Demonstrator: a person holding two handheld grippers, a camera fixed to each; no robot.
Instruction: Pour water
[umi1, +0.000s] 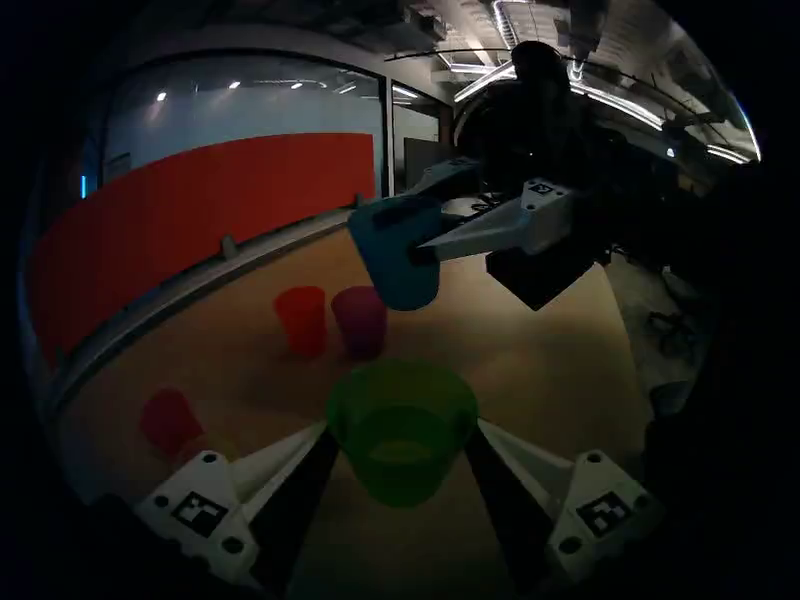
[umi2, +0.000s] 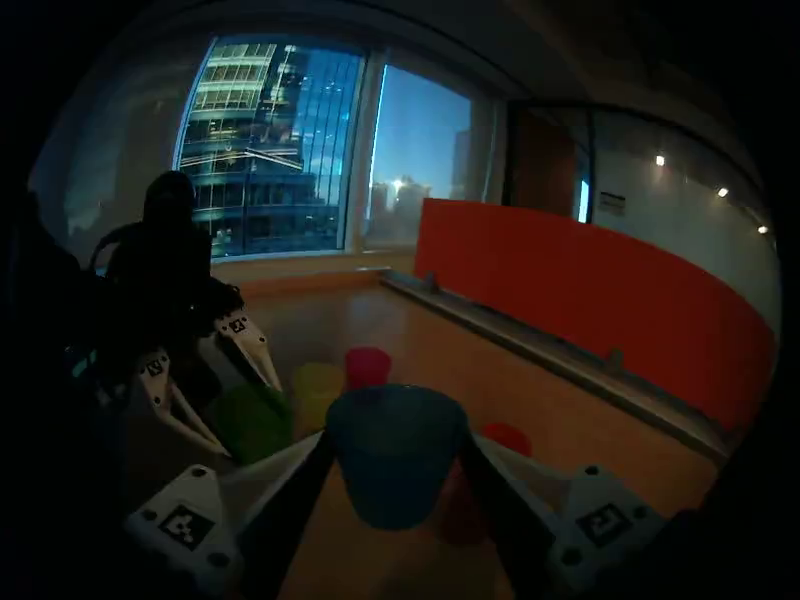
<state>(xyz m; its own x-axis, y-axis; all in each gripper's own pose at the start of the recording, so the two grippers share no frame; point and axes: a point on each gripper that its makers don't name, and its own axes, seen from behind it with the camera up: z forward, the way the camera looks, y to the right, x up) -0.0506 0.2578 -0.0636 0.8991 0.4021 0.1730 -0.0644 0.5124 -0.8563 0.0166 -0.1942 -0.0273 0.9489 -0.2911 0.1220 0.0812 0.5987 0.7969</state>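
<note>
- Nearest, left gripper view: my left gripper has both fingers pressed on the sides of the green cup. It is held upright with its mouth open to the camera. The light is too dim for me to tell whether it holds water.
- Nearest, right gripper view: my right gripper is clamped on the blue cup, which is also upright. I cannot see its contents.
- Middle distance: from the left gripper view, the blue cup hangs in the air beyond and above the green cup, apart from it. It is not yet over the green cup's mouth.
- On the table: a red cup and a purple cup stand side by side beyond the green cup. A second red cup stands off to the left.
- Far: a red panel runs along the table's edge.
- Risk: tipping the blue cup before its lip is over the green mouth would spill water onto the table or the standing cups.
- Risk: poor light hides the fill level, so I could overfill.
- Risk: bringing the rims together could knock either cup askew in its grip.
</note>
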